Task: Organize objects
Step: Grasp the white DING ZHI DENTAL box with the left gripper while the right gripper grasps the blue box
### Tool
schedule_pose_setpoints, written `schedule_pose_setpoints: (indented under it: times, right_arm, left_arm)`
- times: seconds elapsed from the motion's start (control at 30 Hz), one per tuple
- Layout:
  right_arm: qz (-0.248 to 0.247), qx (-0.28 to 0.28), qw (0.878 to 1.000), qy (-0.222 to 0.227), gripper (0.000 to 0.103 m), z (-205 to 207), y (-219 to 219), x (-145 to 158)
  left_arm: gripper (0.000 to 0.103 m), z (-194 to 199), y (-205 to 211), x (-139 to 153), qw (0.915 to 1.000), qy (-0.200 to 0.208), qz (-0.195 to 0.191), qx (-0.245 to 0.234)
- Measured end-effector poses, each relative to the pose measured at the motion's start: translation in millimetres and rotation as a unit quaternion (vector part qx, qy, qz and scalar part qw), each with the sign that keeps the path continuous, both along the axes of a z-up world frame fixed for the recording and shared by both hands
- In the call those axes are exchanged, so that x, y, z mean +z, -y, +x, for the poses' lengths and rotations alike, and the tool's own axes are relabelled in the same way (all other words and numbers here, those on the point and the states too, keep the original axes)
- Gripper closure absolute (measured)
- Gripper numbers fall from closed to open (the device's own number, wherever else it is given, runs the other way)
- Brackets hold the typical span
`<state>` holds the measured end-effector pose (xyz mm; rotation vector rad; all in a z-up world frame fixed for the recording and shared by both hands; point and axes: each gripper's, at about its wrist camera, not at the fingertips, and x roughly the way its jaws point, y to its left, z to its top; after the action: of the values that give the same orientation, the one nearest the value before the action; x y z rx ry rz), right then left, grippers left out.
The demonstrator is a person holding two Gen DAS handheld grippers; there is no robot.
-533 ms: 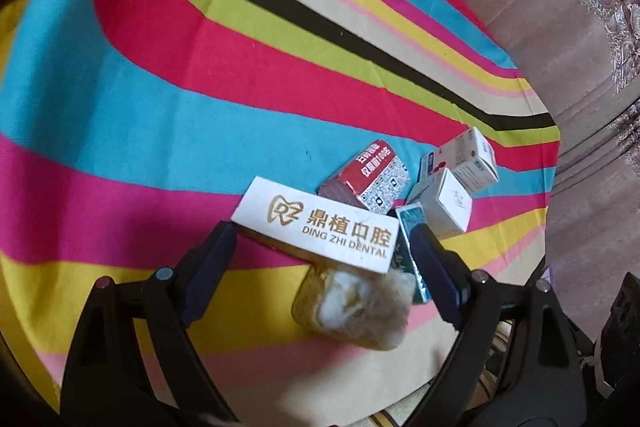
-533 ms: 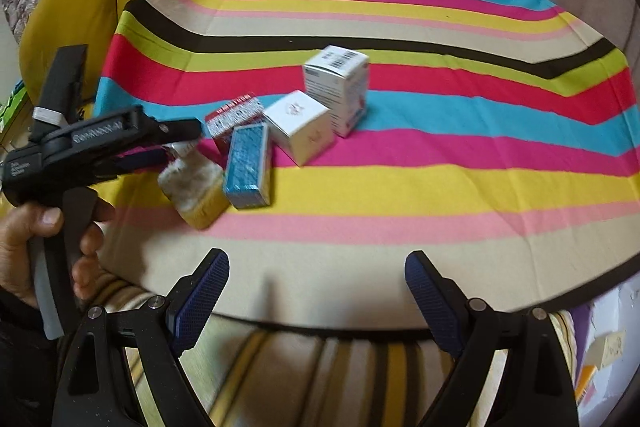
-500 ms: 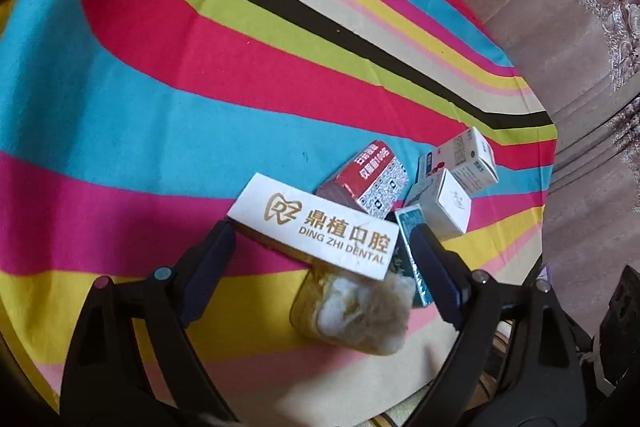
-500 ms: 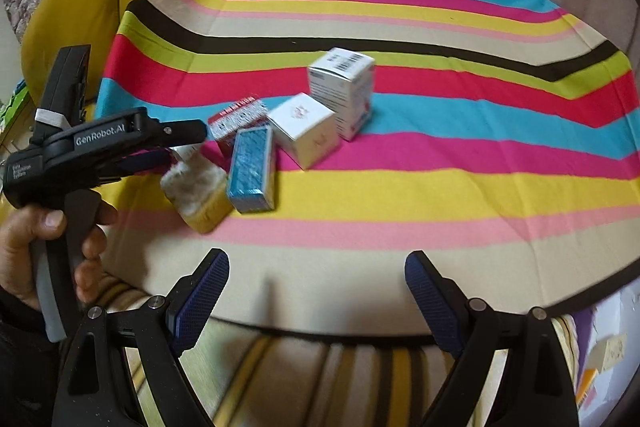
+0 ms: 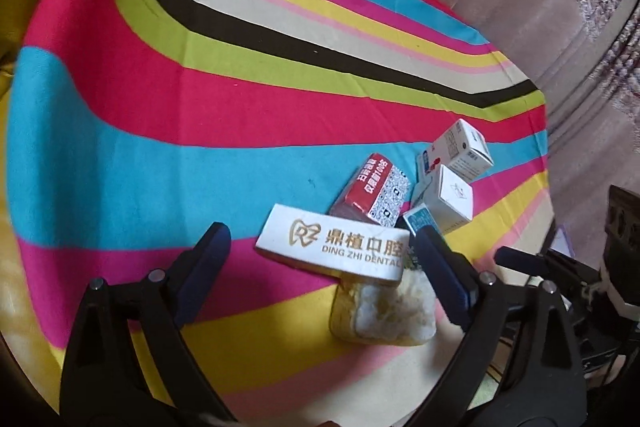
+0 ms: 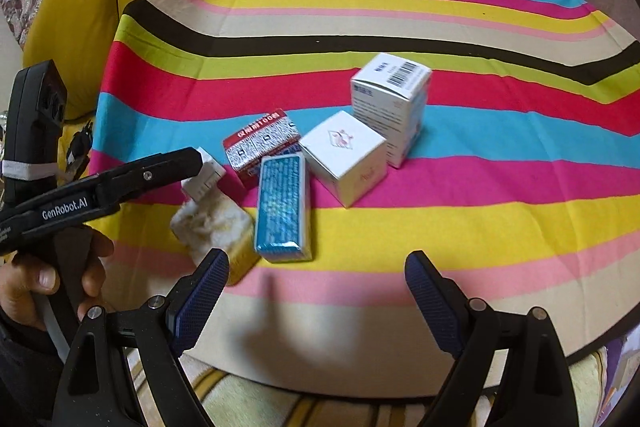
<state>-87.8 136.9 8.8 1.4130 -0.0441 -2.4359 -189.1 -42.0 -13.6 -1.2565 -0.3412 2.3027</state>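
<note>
The left tongs (image 5: 322, 253) were seen opening around the white box (image 5: 334, 247) marked "DING ZHI DENTAL", which had shifted slightly from half a second earlier; no pad was pressed on it, and it was judged newly released. The box was propped on the yellow packet (image 5: 382, 313), just beside the red box (image 5: 374, 191) printed with codes on the striped bench (image 5: 160, 115). "GenRobot.AI" was read on the left tool. The right tongs (image 6: 316, 291) were held wide and empty.
</note>
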Motion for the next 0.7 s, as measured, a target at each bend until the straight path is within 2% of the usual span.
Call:
schedule_pose_setpoints:
  times: [0.13, 0.23, 0.27, 0.3, 0.43, 0.53, 0.7]
  right_arm:
    - [-0.004, 0.001, 1.000, 0.003, 0.012, -5.3, 4.5, -2.8]
    - [-0.007, -0.001, 1.000, 0.002, 0.012, -7.3, 3.6, -3.7]
    - [-0.008, -0.001, 1.000, 0.003, 0.012, -6.6, 2.6, -4.4]
    - [-0.008, -0.002, 1.000, 0.004, 0.012, -7.6, 2.5, -5.5]
    - [-0.007, -0.002, 1.000, 0.006, 0.012, -10.4, 6.3, -7.4]
    - [-0.004, 0.000, 1.000, 0.002, 0.012, -12.2, 9.7, -6.9]
    - [-0.005, -0.010, 1.000, 0.004, 0.019, -17.7, 10.0, -8.6]
  left_arm:
    - [0.008, -10.0, -2.1, -12.0, 0.9994, 0.028, 0.010, -0.017]
    - [0.008, -5.5, -4.6, -12.4, 0.9992, 0.020, 0.018, -0.029]
    - [0.011, -5.0, -4.8, -12.5, 0.9991, 0.021, 0.021, -0.031]
    - [0.017, -3.3, -3.7, -12.7, 0.9989, 0.022, 0.024, -0.034]
    - [0.017, -0.6, -5.2, -12.1, 0.9986, 0.021, 0.025, -0.041]
    - [0.017, 6.5, -1.2, -9.7, 0.9994, 0.019, 0.021, -0.018]
    - [0.017, 22.8, 5.6, 0.0, 0.9991, 0.000, 0.006, 0.043]
